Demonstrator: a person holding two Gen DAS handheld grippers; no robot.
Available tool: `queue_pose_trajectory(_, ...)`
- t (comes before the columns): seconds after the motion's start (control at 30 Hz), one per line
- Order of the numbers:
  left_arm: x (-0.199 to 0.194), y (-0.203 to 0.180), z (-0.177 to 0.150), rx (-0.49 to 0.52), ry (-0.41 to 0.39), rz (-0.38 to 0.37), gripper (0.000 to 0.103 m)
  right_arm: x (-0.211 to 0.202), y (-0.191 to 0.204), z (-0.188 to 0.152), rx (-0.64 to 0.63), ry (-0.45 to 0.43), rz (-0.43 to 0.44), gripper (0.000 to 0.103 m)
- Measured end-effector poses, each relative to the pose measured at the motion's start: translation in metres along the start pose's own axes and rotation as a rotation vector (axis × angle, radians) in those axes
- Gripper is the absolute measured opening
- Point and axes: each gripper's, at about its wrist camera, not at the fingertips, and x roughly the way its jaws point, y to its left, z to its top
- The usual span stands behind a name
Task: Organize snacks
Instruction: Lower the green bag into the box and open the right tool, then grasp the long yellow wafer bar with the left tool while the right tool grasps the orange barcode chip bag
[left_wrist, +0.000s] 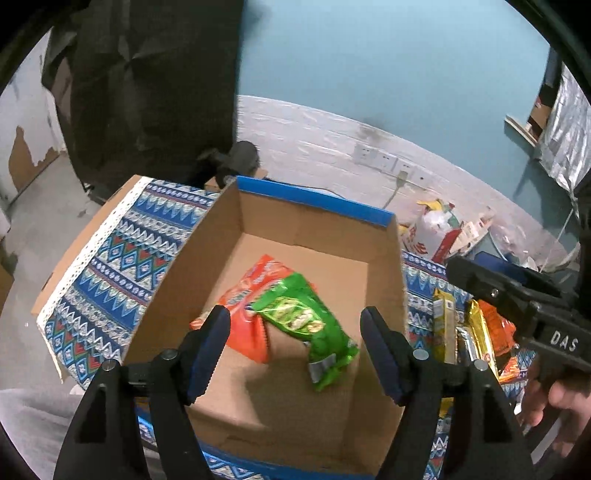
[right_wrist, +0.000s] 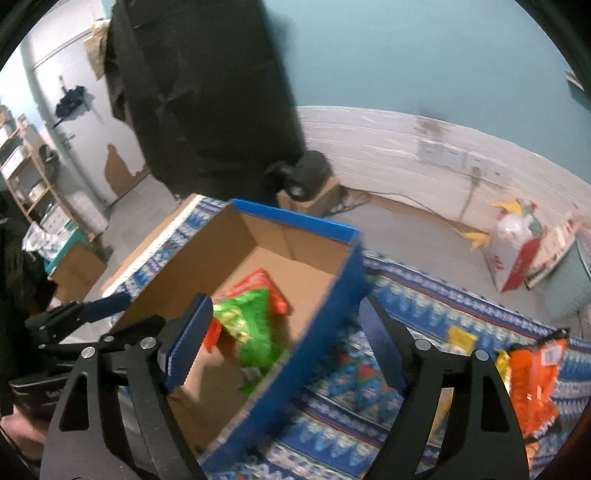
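Observation:
An open cardboard box (left_wrist: 317, 214) with a blue outside stands on the patterned cloth; it also shows in the right wrist view (right_wrist: 332, 295). Inside lie an orange snack bag (left_wrist: 247, 295) and a green snack bag (left_wrist: 306, 321) on top of it, also seen in the right wrist view as orange bag (right_wrist: 266, 288) and green bag (right_wrist: 247, 321). My left gripper (left_wrist: 295, 350) is open and empty above the box. My right gripper (right_wrist: 284, 347) is open and empty, straddling the box's right wall. More snacks lie right of the box: yellow packs (left_wrist: 443, 325) and orange packs (right_wrist: 535, 380).
The table wears a blue patterned cloth (left_wrist: 122, 258). The right gripper's body (left_wrist: 517, 306) shows at the right in the left wrist view. A white and red bag (right_wrist: 517, 254) sits on the floor by the wall. A dark cloth-covered object (right_wrist: 207, 92) stands behind the table.

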Motion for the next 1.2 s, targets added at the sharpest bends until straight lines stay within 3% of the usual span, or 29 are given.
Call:
queue_pose_trajectory(0.73, 0.034, -0.123, -0.014, 0.183, 0.102, -0.078, 0.076, -0.05, -0.164, -0.053, 0.173, 0.046, -0.23, 0.081)
queue_pose_trajectory(1.2, 0.09, -0.198, -0.03, 0.295, 0.188, -0.081, 0.076, -0.049, -0.253, -0.087, 0.281, 0.133, -0.289, 0.081)
